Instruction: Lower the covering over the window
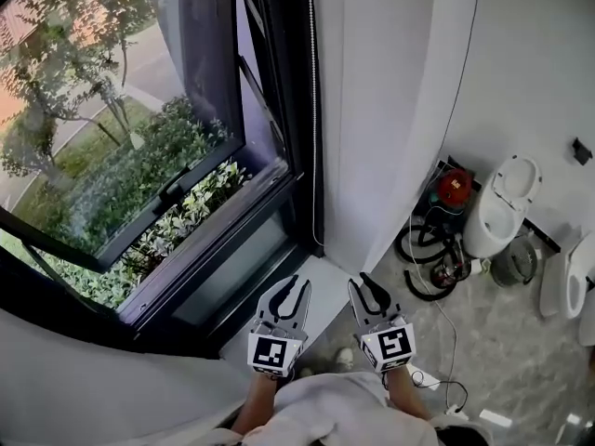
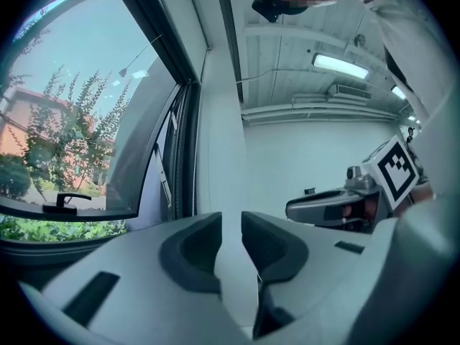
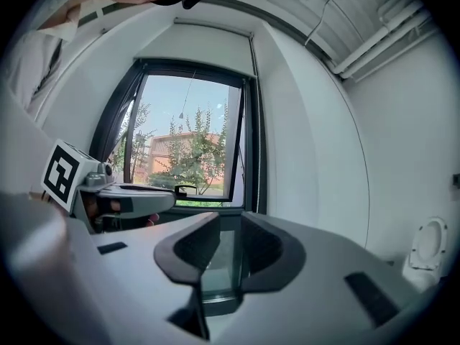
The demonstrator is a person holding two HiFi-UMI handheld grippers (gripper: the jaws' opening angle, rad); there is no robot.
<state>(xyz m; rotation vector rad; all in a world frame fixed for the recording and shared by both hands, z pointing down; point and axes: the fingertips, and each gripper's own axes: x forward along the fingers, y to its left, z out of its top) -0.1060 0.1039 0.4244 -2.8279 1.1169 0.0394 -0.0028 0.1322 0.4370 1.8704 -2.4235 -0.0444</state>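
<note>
The dark-framed window point(image 1: 279, 170) fills the left of the head view, its sash point(image 1: 121, 137) swung outward over green bushes. I see no covering over the glass in any view. A thin bead chain point(image 1: 311, 110) hangs along the frame's right side next to the white wall. My left gripper point(image 1: 299, 284) and right gripper point(image 1: 359, 281) are side by side low over the white sill point(image 1: 321, 277), pointing toward the window corner. Both are open with nothing between the jaws. In the left gripper view the left gripper point(image 2: 230, 225) faces the wall; in the right gripper view the right gripper point(image 3: 230, 225) faces the window point(image 3: 187, 131).
A sash handle point(image 1: 172, 191) sticks out on the open pane. On the marble floor to the right are a white toilet point(image 1: 502, 203), a red object point(image 1: 454, 186), coiled hoses point(image 1: 423, 249) and a second white fixture point(image 1: 567, 282). A power strip and cable point(image 1: 437, 379) lie near the person's feet.
</note>
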